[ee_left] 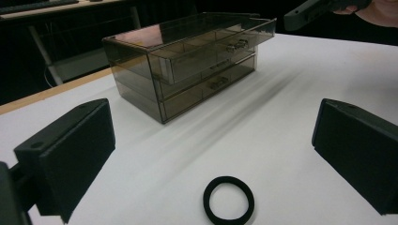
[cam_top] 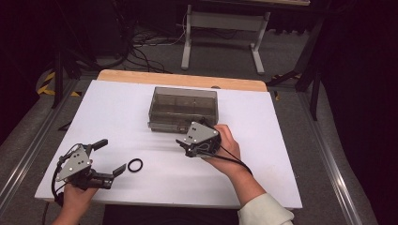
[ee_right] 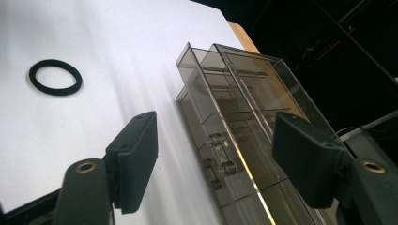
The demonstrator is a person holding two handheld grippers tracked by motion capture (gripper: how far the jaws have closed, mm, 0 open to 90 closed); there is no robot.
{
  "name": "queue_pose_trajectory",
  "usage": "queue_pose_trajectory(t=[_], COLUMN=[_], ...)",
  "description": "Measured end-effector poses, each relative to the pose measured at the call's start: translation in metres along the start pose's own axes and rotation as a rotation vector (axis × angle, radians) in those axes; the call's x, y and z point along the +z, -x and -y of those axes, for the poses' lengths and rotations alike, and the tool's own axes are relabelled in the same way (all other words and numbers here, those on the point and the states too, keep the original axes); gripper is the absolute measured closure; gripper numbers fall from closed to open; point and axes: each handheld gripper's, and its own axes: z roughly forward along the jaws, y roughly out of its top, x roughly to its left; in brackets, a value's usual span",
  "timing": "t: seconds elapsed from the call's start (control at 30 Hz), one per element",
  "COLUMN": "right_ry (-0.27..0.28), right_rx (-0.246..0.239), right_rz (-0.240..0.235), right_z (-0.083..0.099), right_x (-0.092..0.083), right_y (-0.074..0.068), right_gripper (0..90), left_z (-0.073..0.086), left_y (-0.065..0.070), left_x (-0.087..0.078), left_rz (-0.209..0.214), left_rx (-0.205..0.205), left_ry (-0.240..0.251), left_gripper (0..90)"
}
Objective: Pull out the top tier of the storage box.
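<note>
A smoky transparent drawer box (cam_top: 183,108) stands at the middle back of the white table top (cam_top: 112,108). Its top drawer (ee_left: 220,44) is pulled out a little, and the small round knobs (ee_right: 220,157) show on the fronts. A black elastic ring (cam_top: 135,165) lies flat at the front left. My left gripper (cam_top: 111,156) rests just left of the ring, jaws wide open, with the ring (ee_left: 228,199) on the table ahead between them. My right gripper (cam_top: 187,134) hovers in front of the box, open and touching nothing; the drawer fronts (ee_right: 234,140) lie beyond its jaws.
A wooden strip (cam_top: 183,78) edges the table's far side. Beyond it on the floor are cables (cam_top: 141,47) and the white legs of a stand (cam_top: 220,33). Metal rails (cam_top: 324,154) run along both sides of the table.
</note>
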Motion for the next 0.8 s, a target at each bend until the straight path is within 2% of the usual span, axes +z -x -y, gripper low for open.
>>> queue_pose_trajectory(t=[0.07, 0.1, 0.17, 0.23, 0.27, 0.5, 0.53, 0.57, 0.6, 0.67, 0.7, 0.8], right_ry=[0.001, 0.003, 0.005, 0.003, 0.003, -0.031, -0.031, -0.047, -0.079, -0.097, -0.123, -0.137], right_rx=[0.005, 0.02, 0.028, 0.042, 0.042, 0.082, 0.082, 0.099, 0.073, 0.059, 0.035, 0.024], right_rz=[-0.005, -0.024, -0.032, -0.069, -0.069, -0.173, -0.173, -0.215, -0.209, -0.207, -0.209, -0.212], right_z=[0.0, -0.001, -0.002, -0.003, -0.003, 0.0, 0.0, 0.001, 0.003, 0.004, 0.005, 0.005], right_x=[-0.001, -0.002, -0.002, -0.003, -0.003, 0.001, 0.001, 0.004, 0.009, 0.011, 0.015, 0.018], right_y=[0.002, 0.006, 0.007, 0.013, 0.013, 0.029, 0.029, 0.032, 0.034, 0.034, 0.035, 0.036], right_gripper=[32.6, 32.8, 33.0, 35.0, 35.0, 35.3, 35.3, 33.8, 33.9, 34.3, 35.5, 36.6], left_z=[0.0, 0.0, 0.0, 0.0, 0.0, 0.0, 0.0, 0.0, 0.0, 0.0, 0.0, 0.001], left_y=[-0.001, -0.001, -0.001, 0.0, 0.0, -0.001, -0.001, -0.001, -0.001, 0.0, 0.0, 0.0], left_x=[0.0, 0.0, 0.0, 0.0, 0.0, 0.0, 0.0, 0.0, 0.0, 0.0, 0.0, 0.0], left_rz=[0.0, 0.0, -0.001, -0.001, -0.001, -0.003, -0.004, -0.003, -0.001, -0.001, -0.001, 0.0], left_rx=[-0.005, -0.007, -0.008, -0.007, -0.007, -0.006, -0.006, -0.006, -0.007, -0.008, -0.008, -0.011], left_ry=[0.002, 0.004, 0.005, 0.004, 0.004, 0.005, 0.005, 0.004, 0.003, 0.002, -0.002, -0.001], left_gripper=[0.6, 0.6, 0.6, 0.6, 0.7, 0.7, 0.7, 0.7, 0.6, 0.7, 0.6, 0.6])
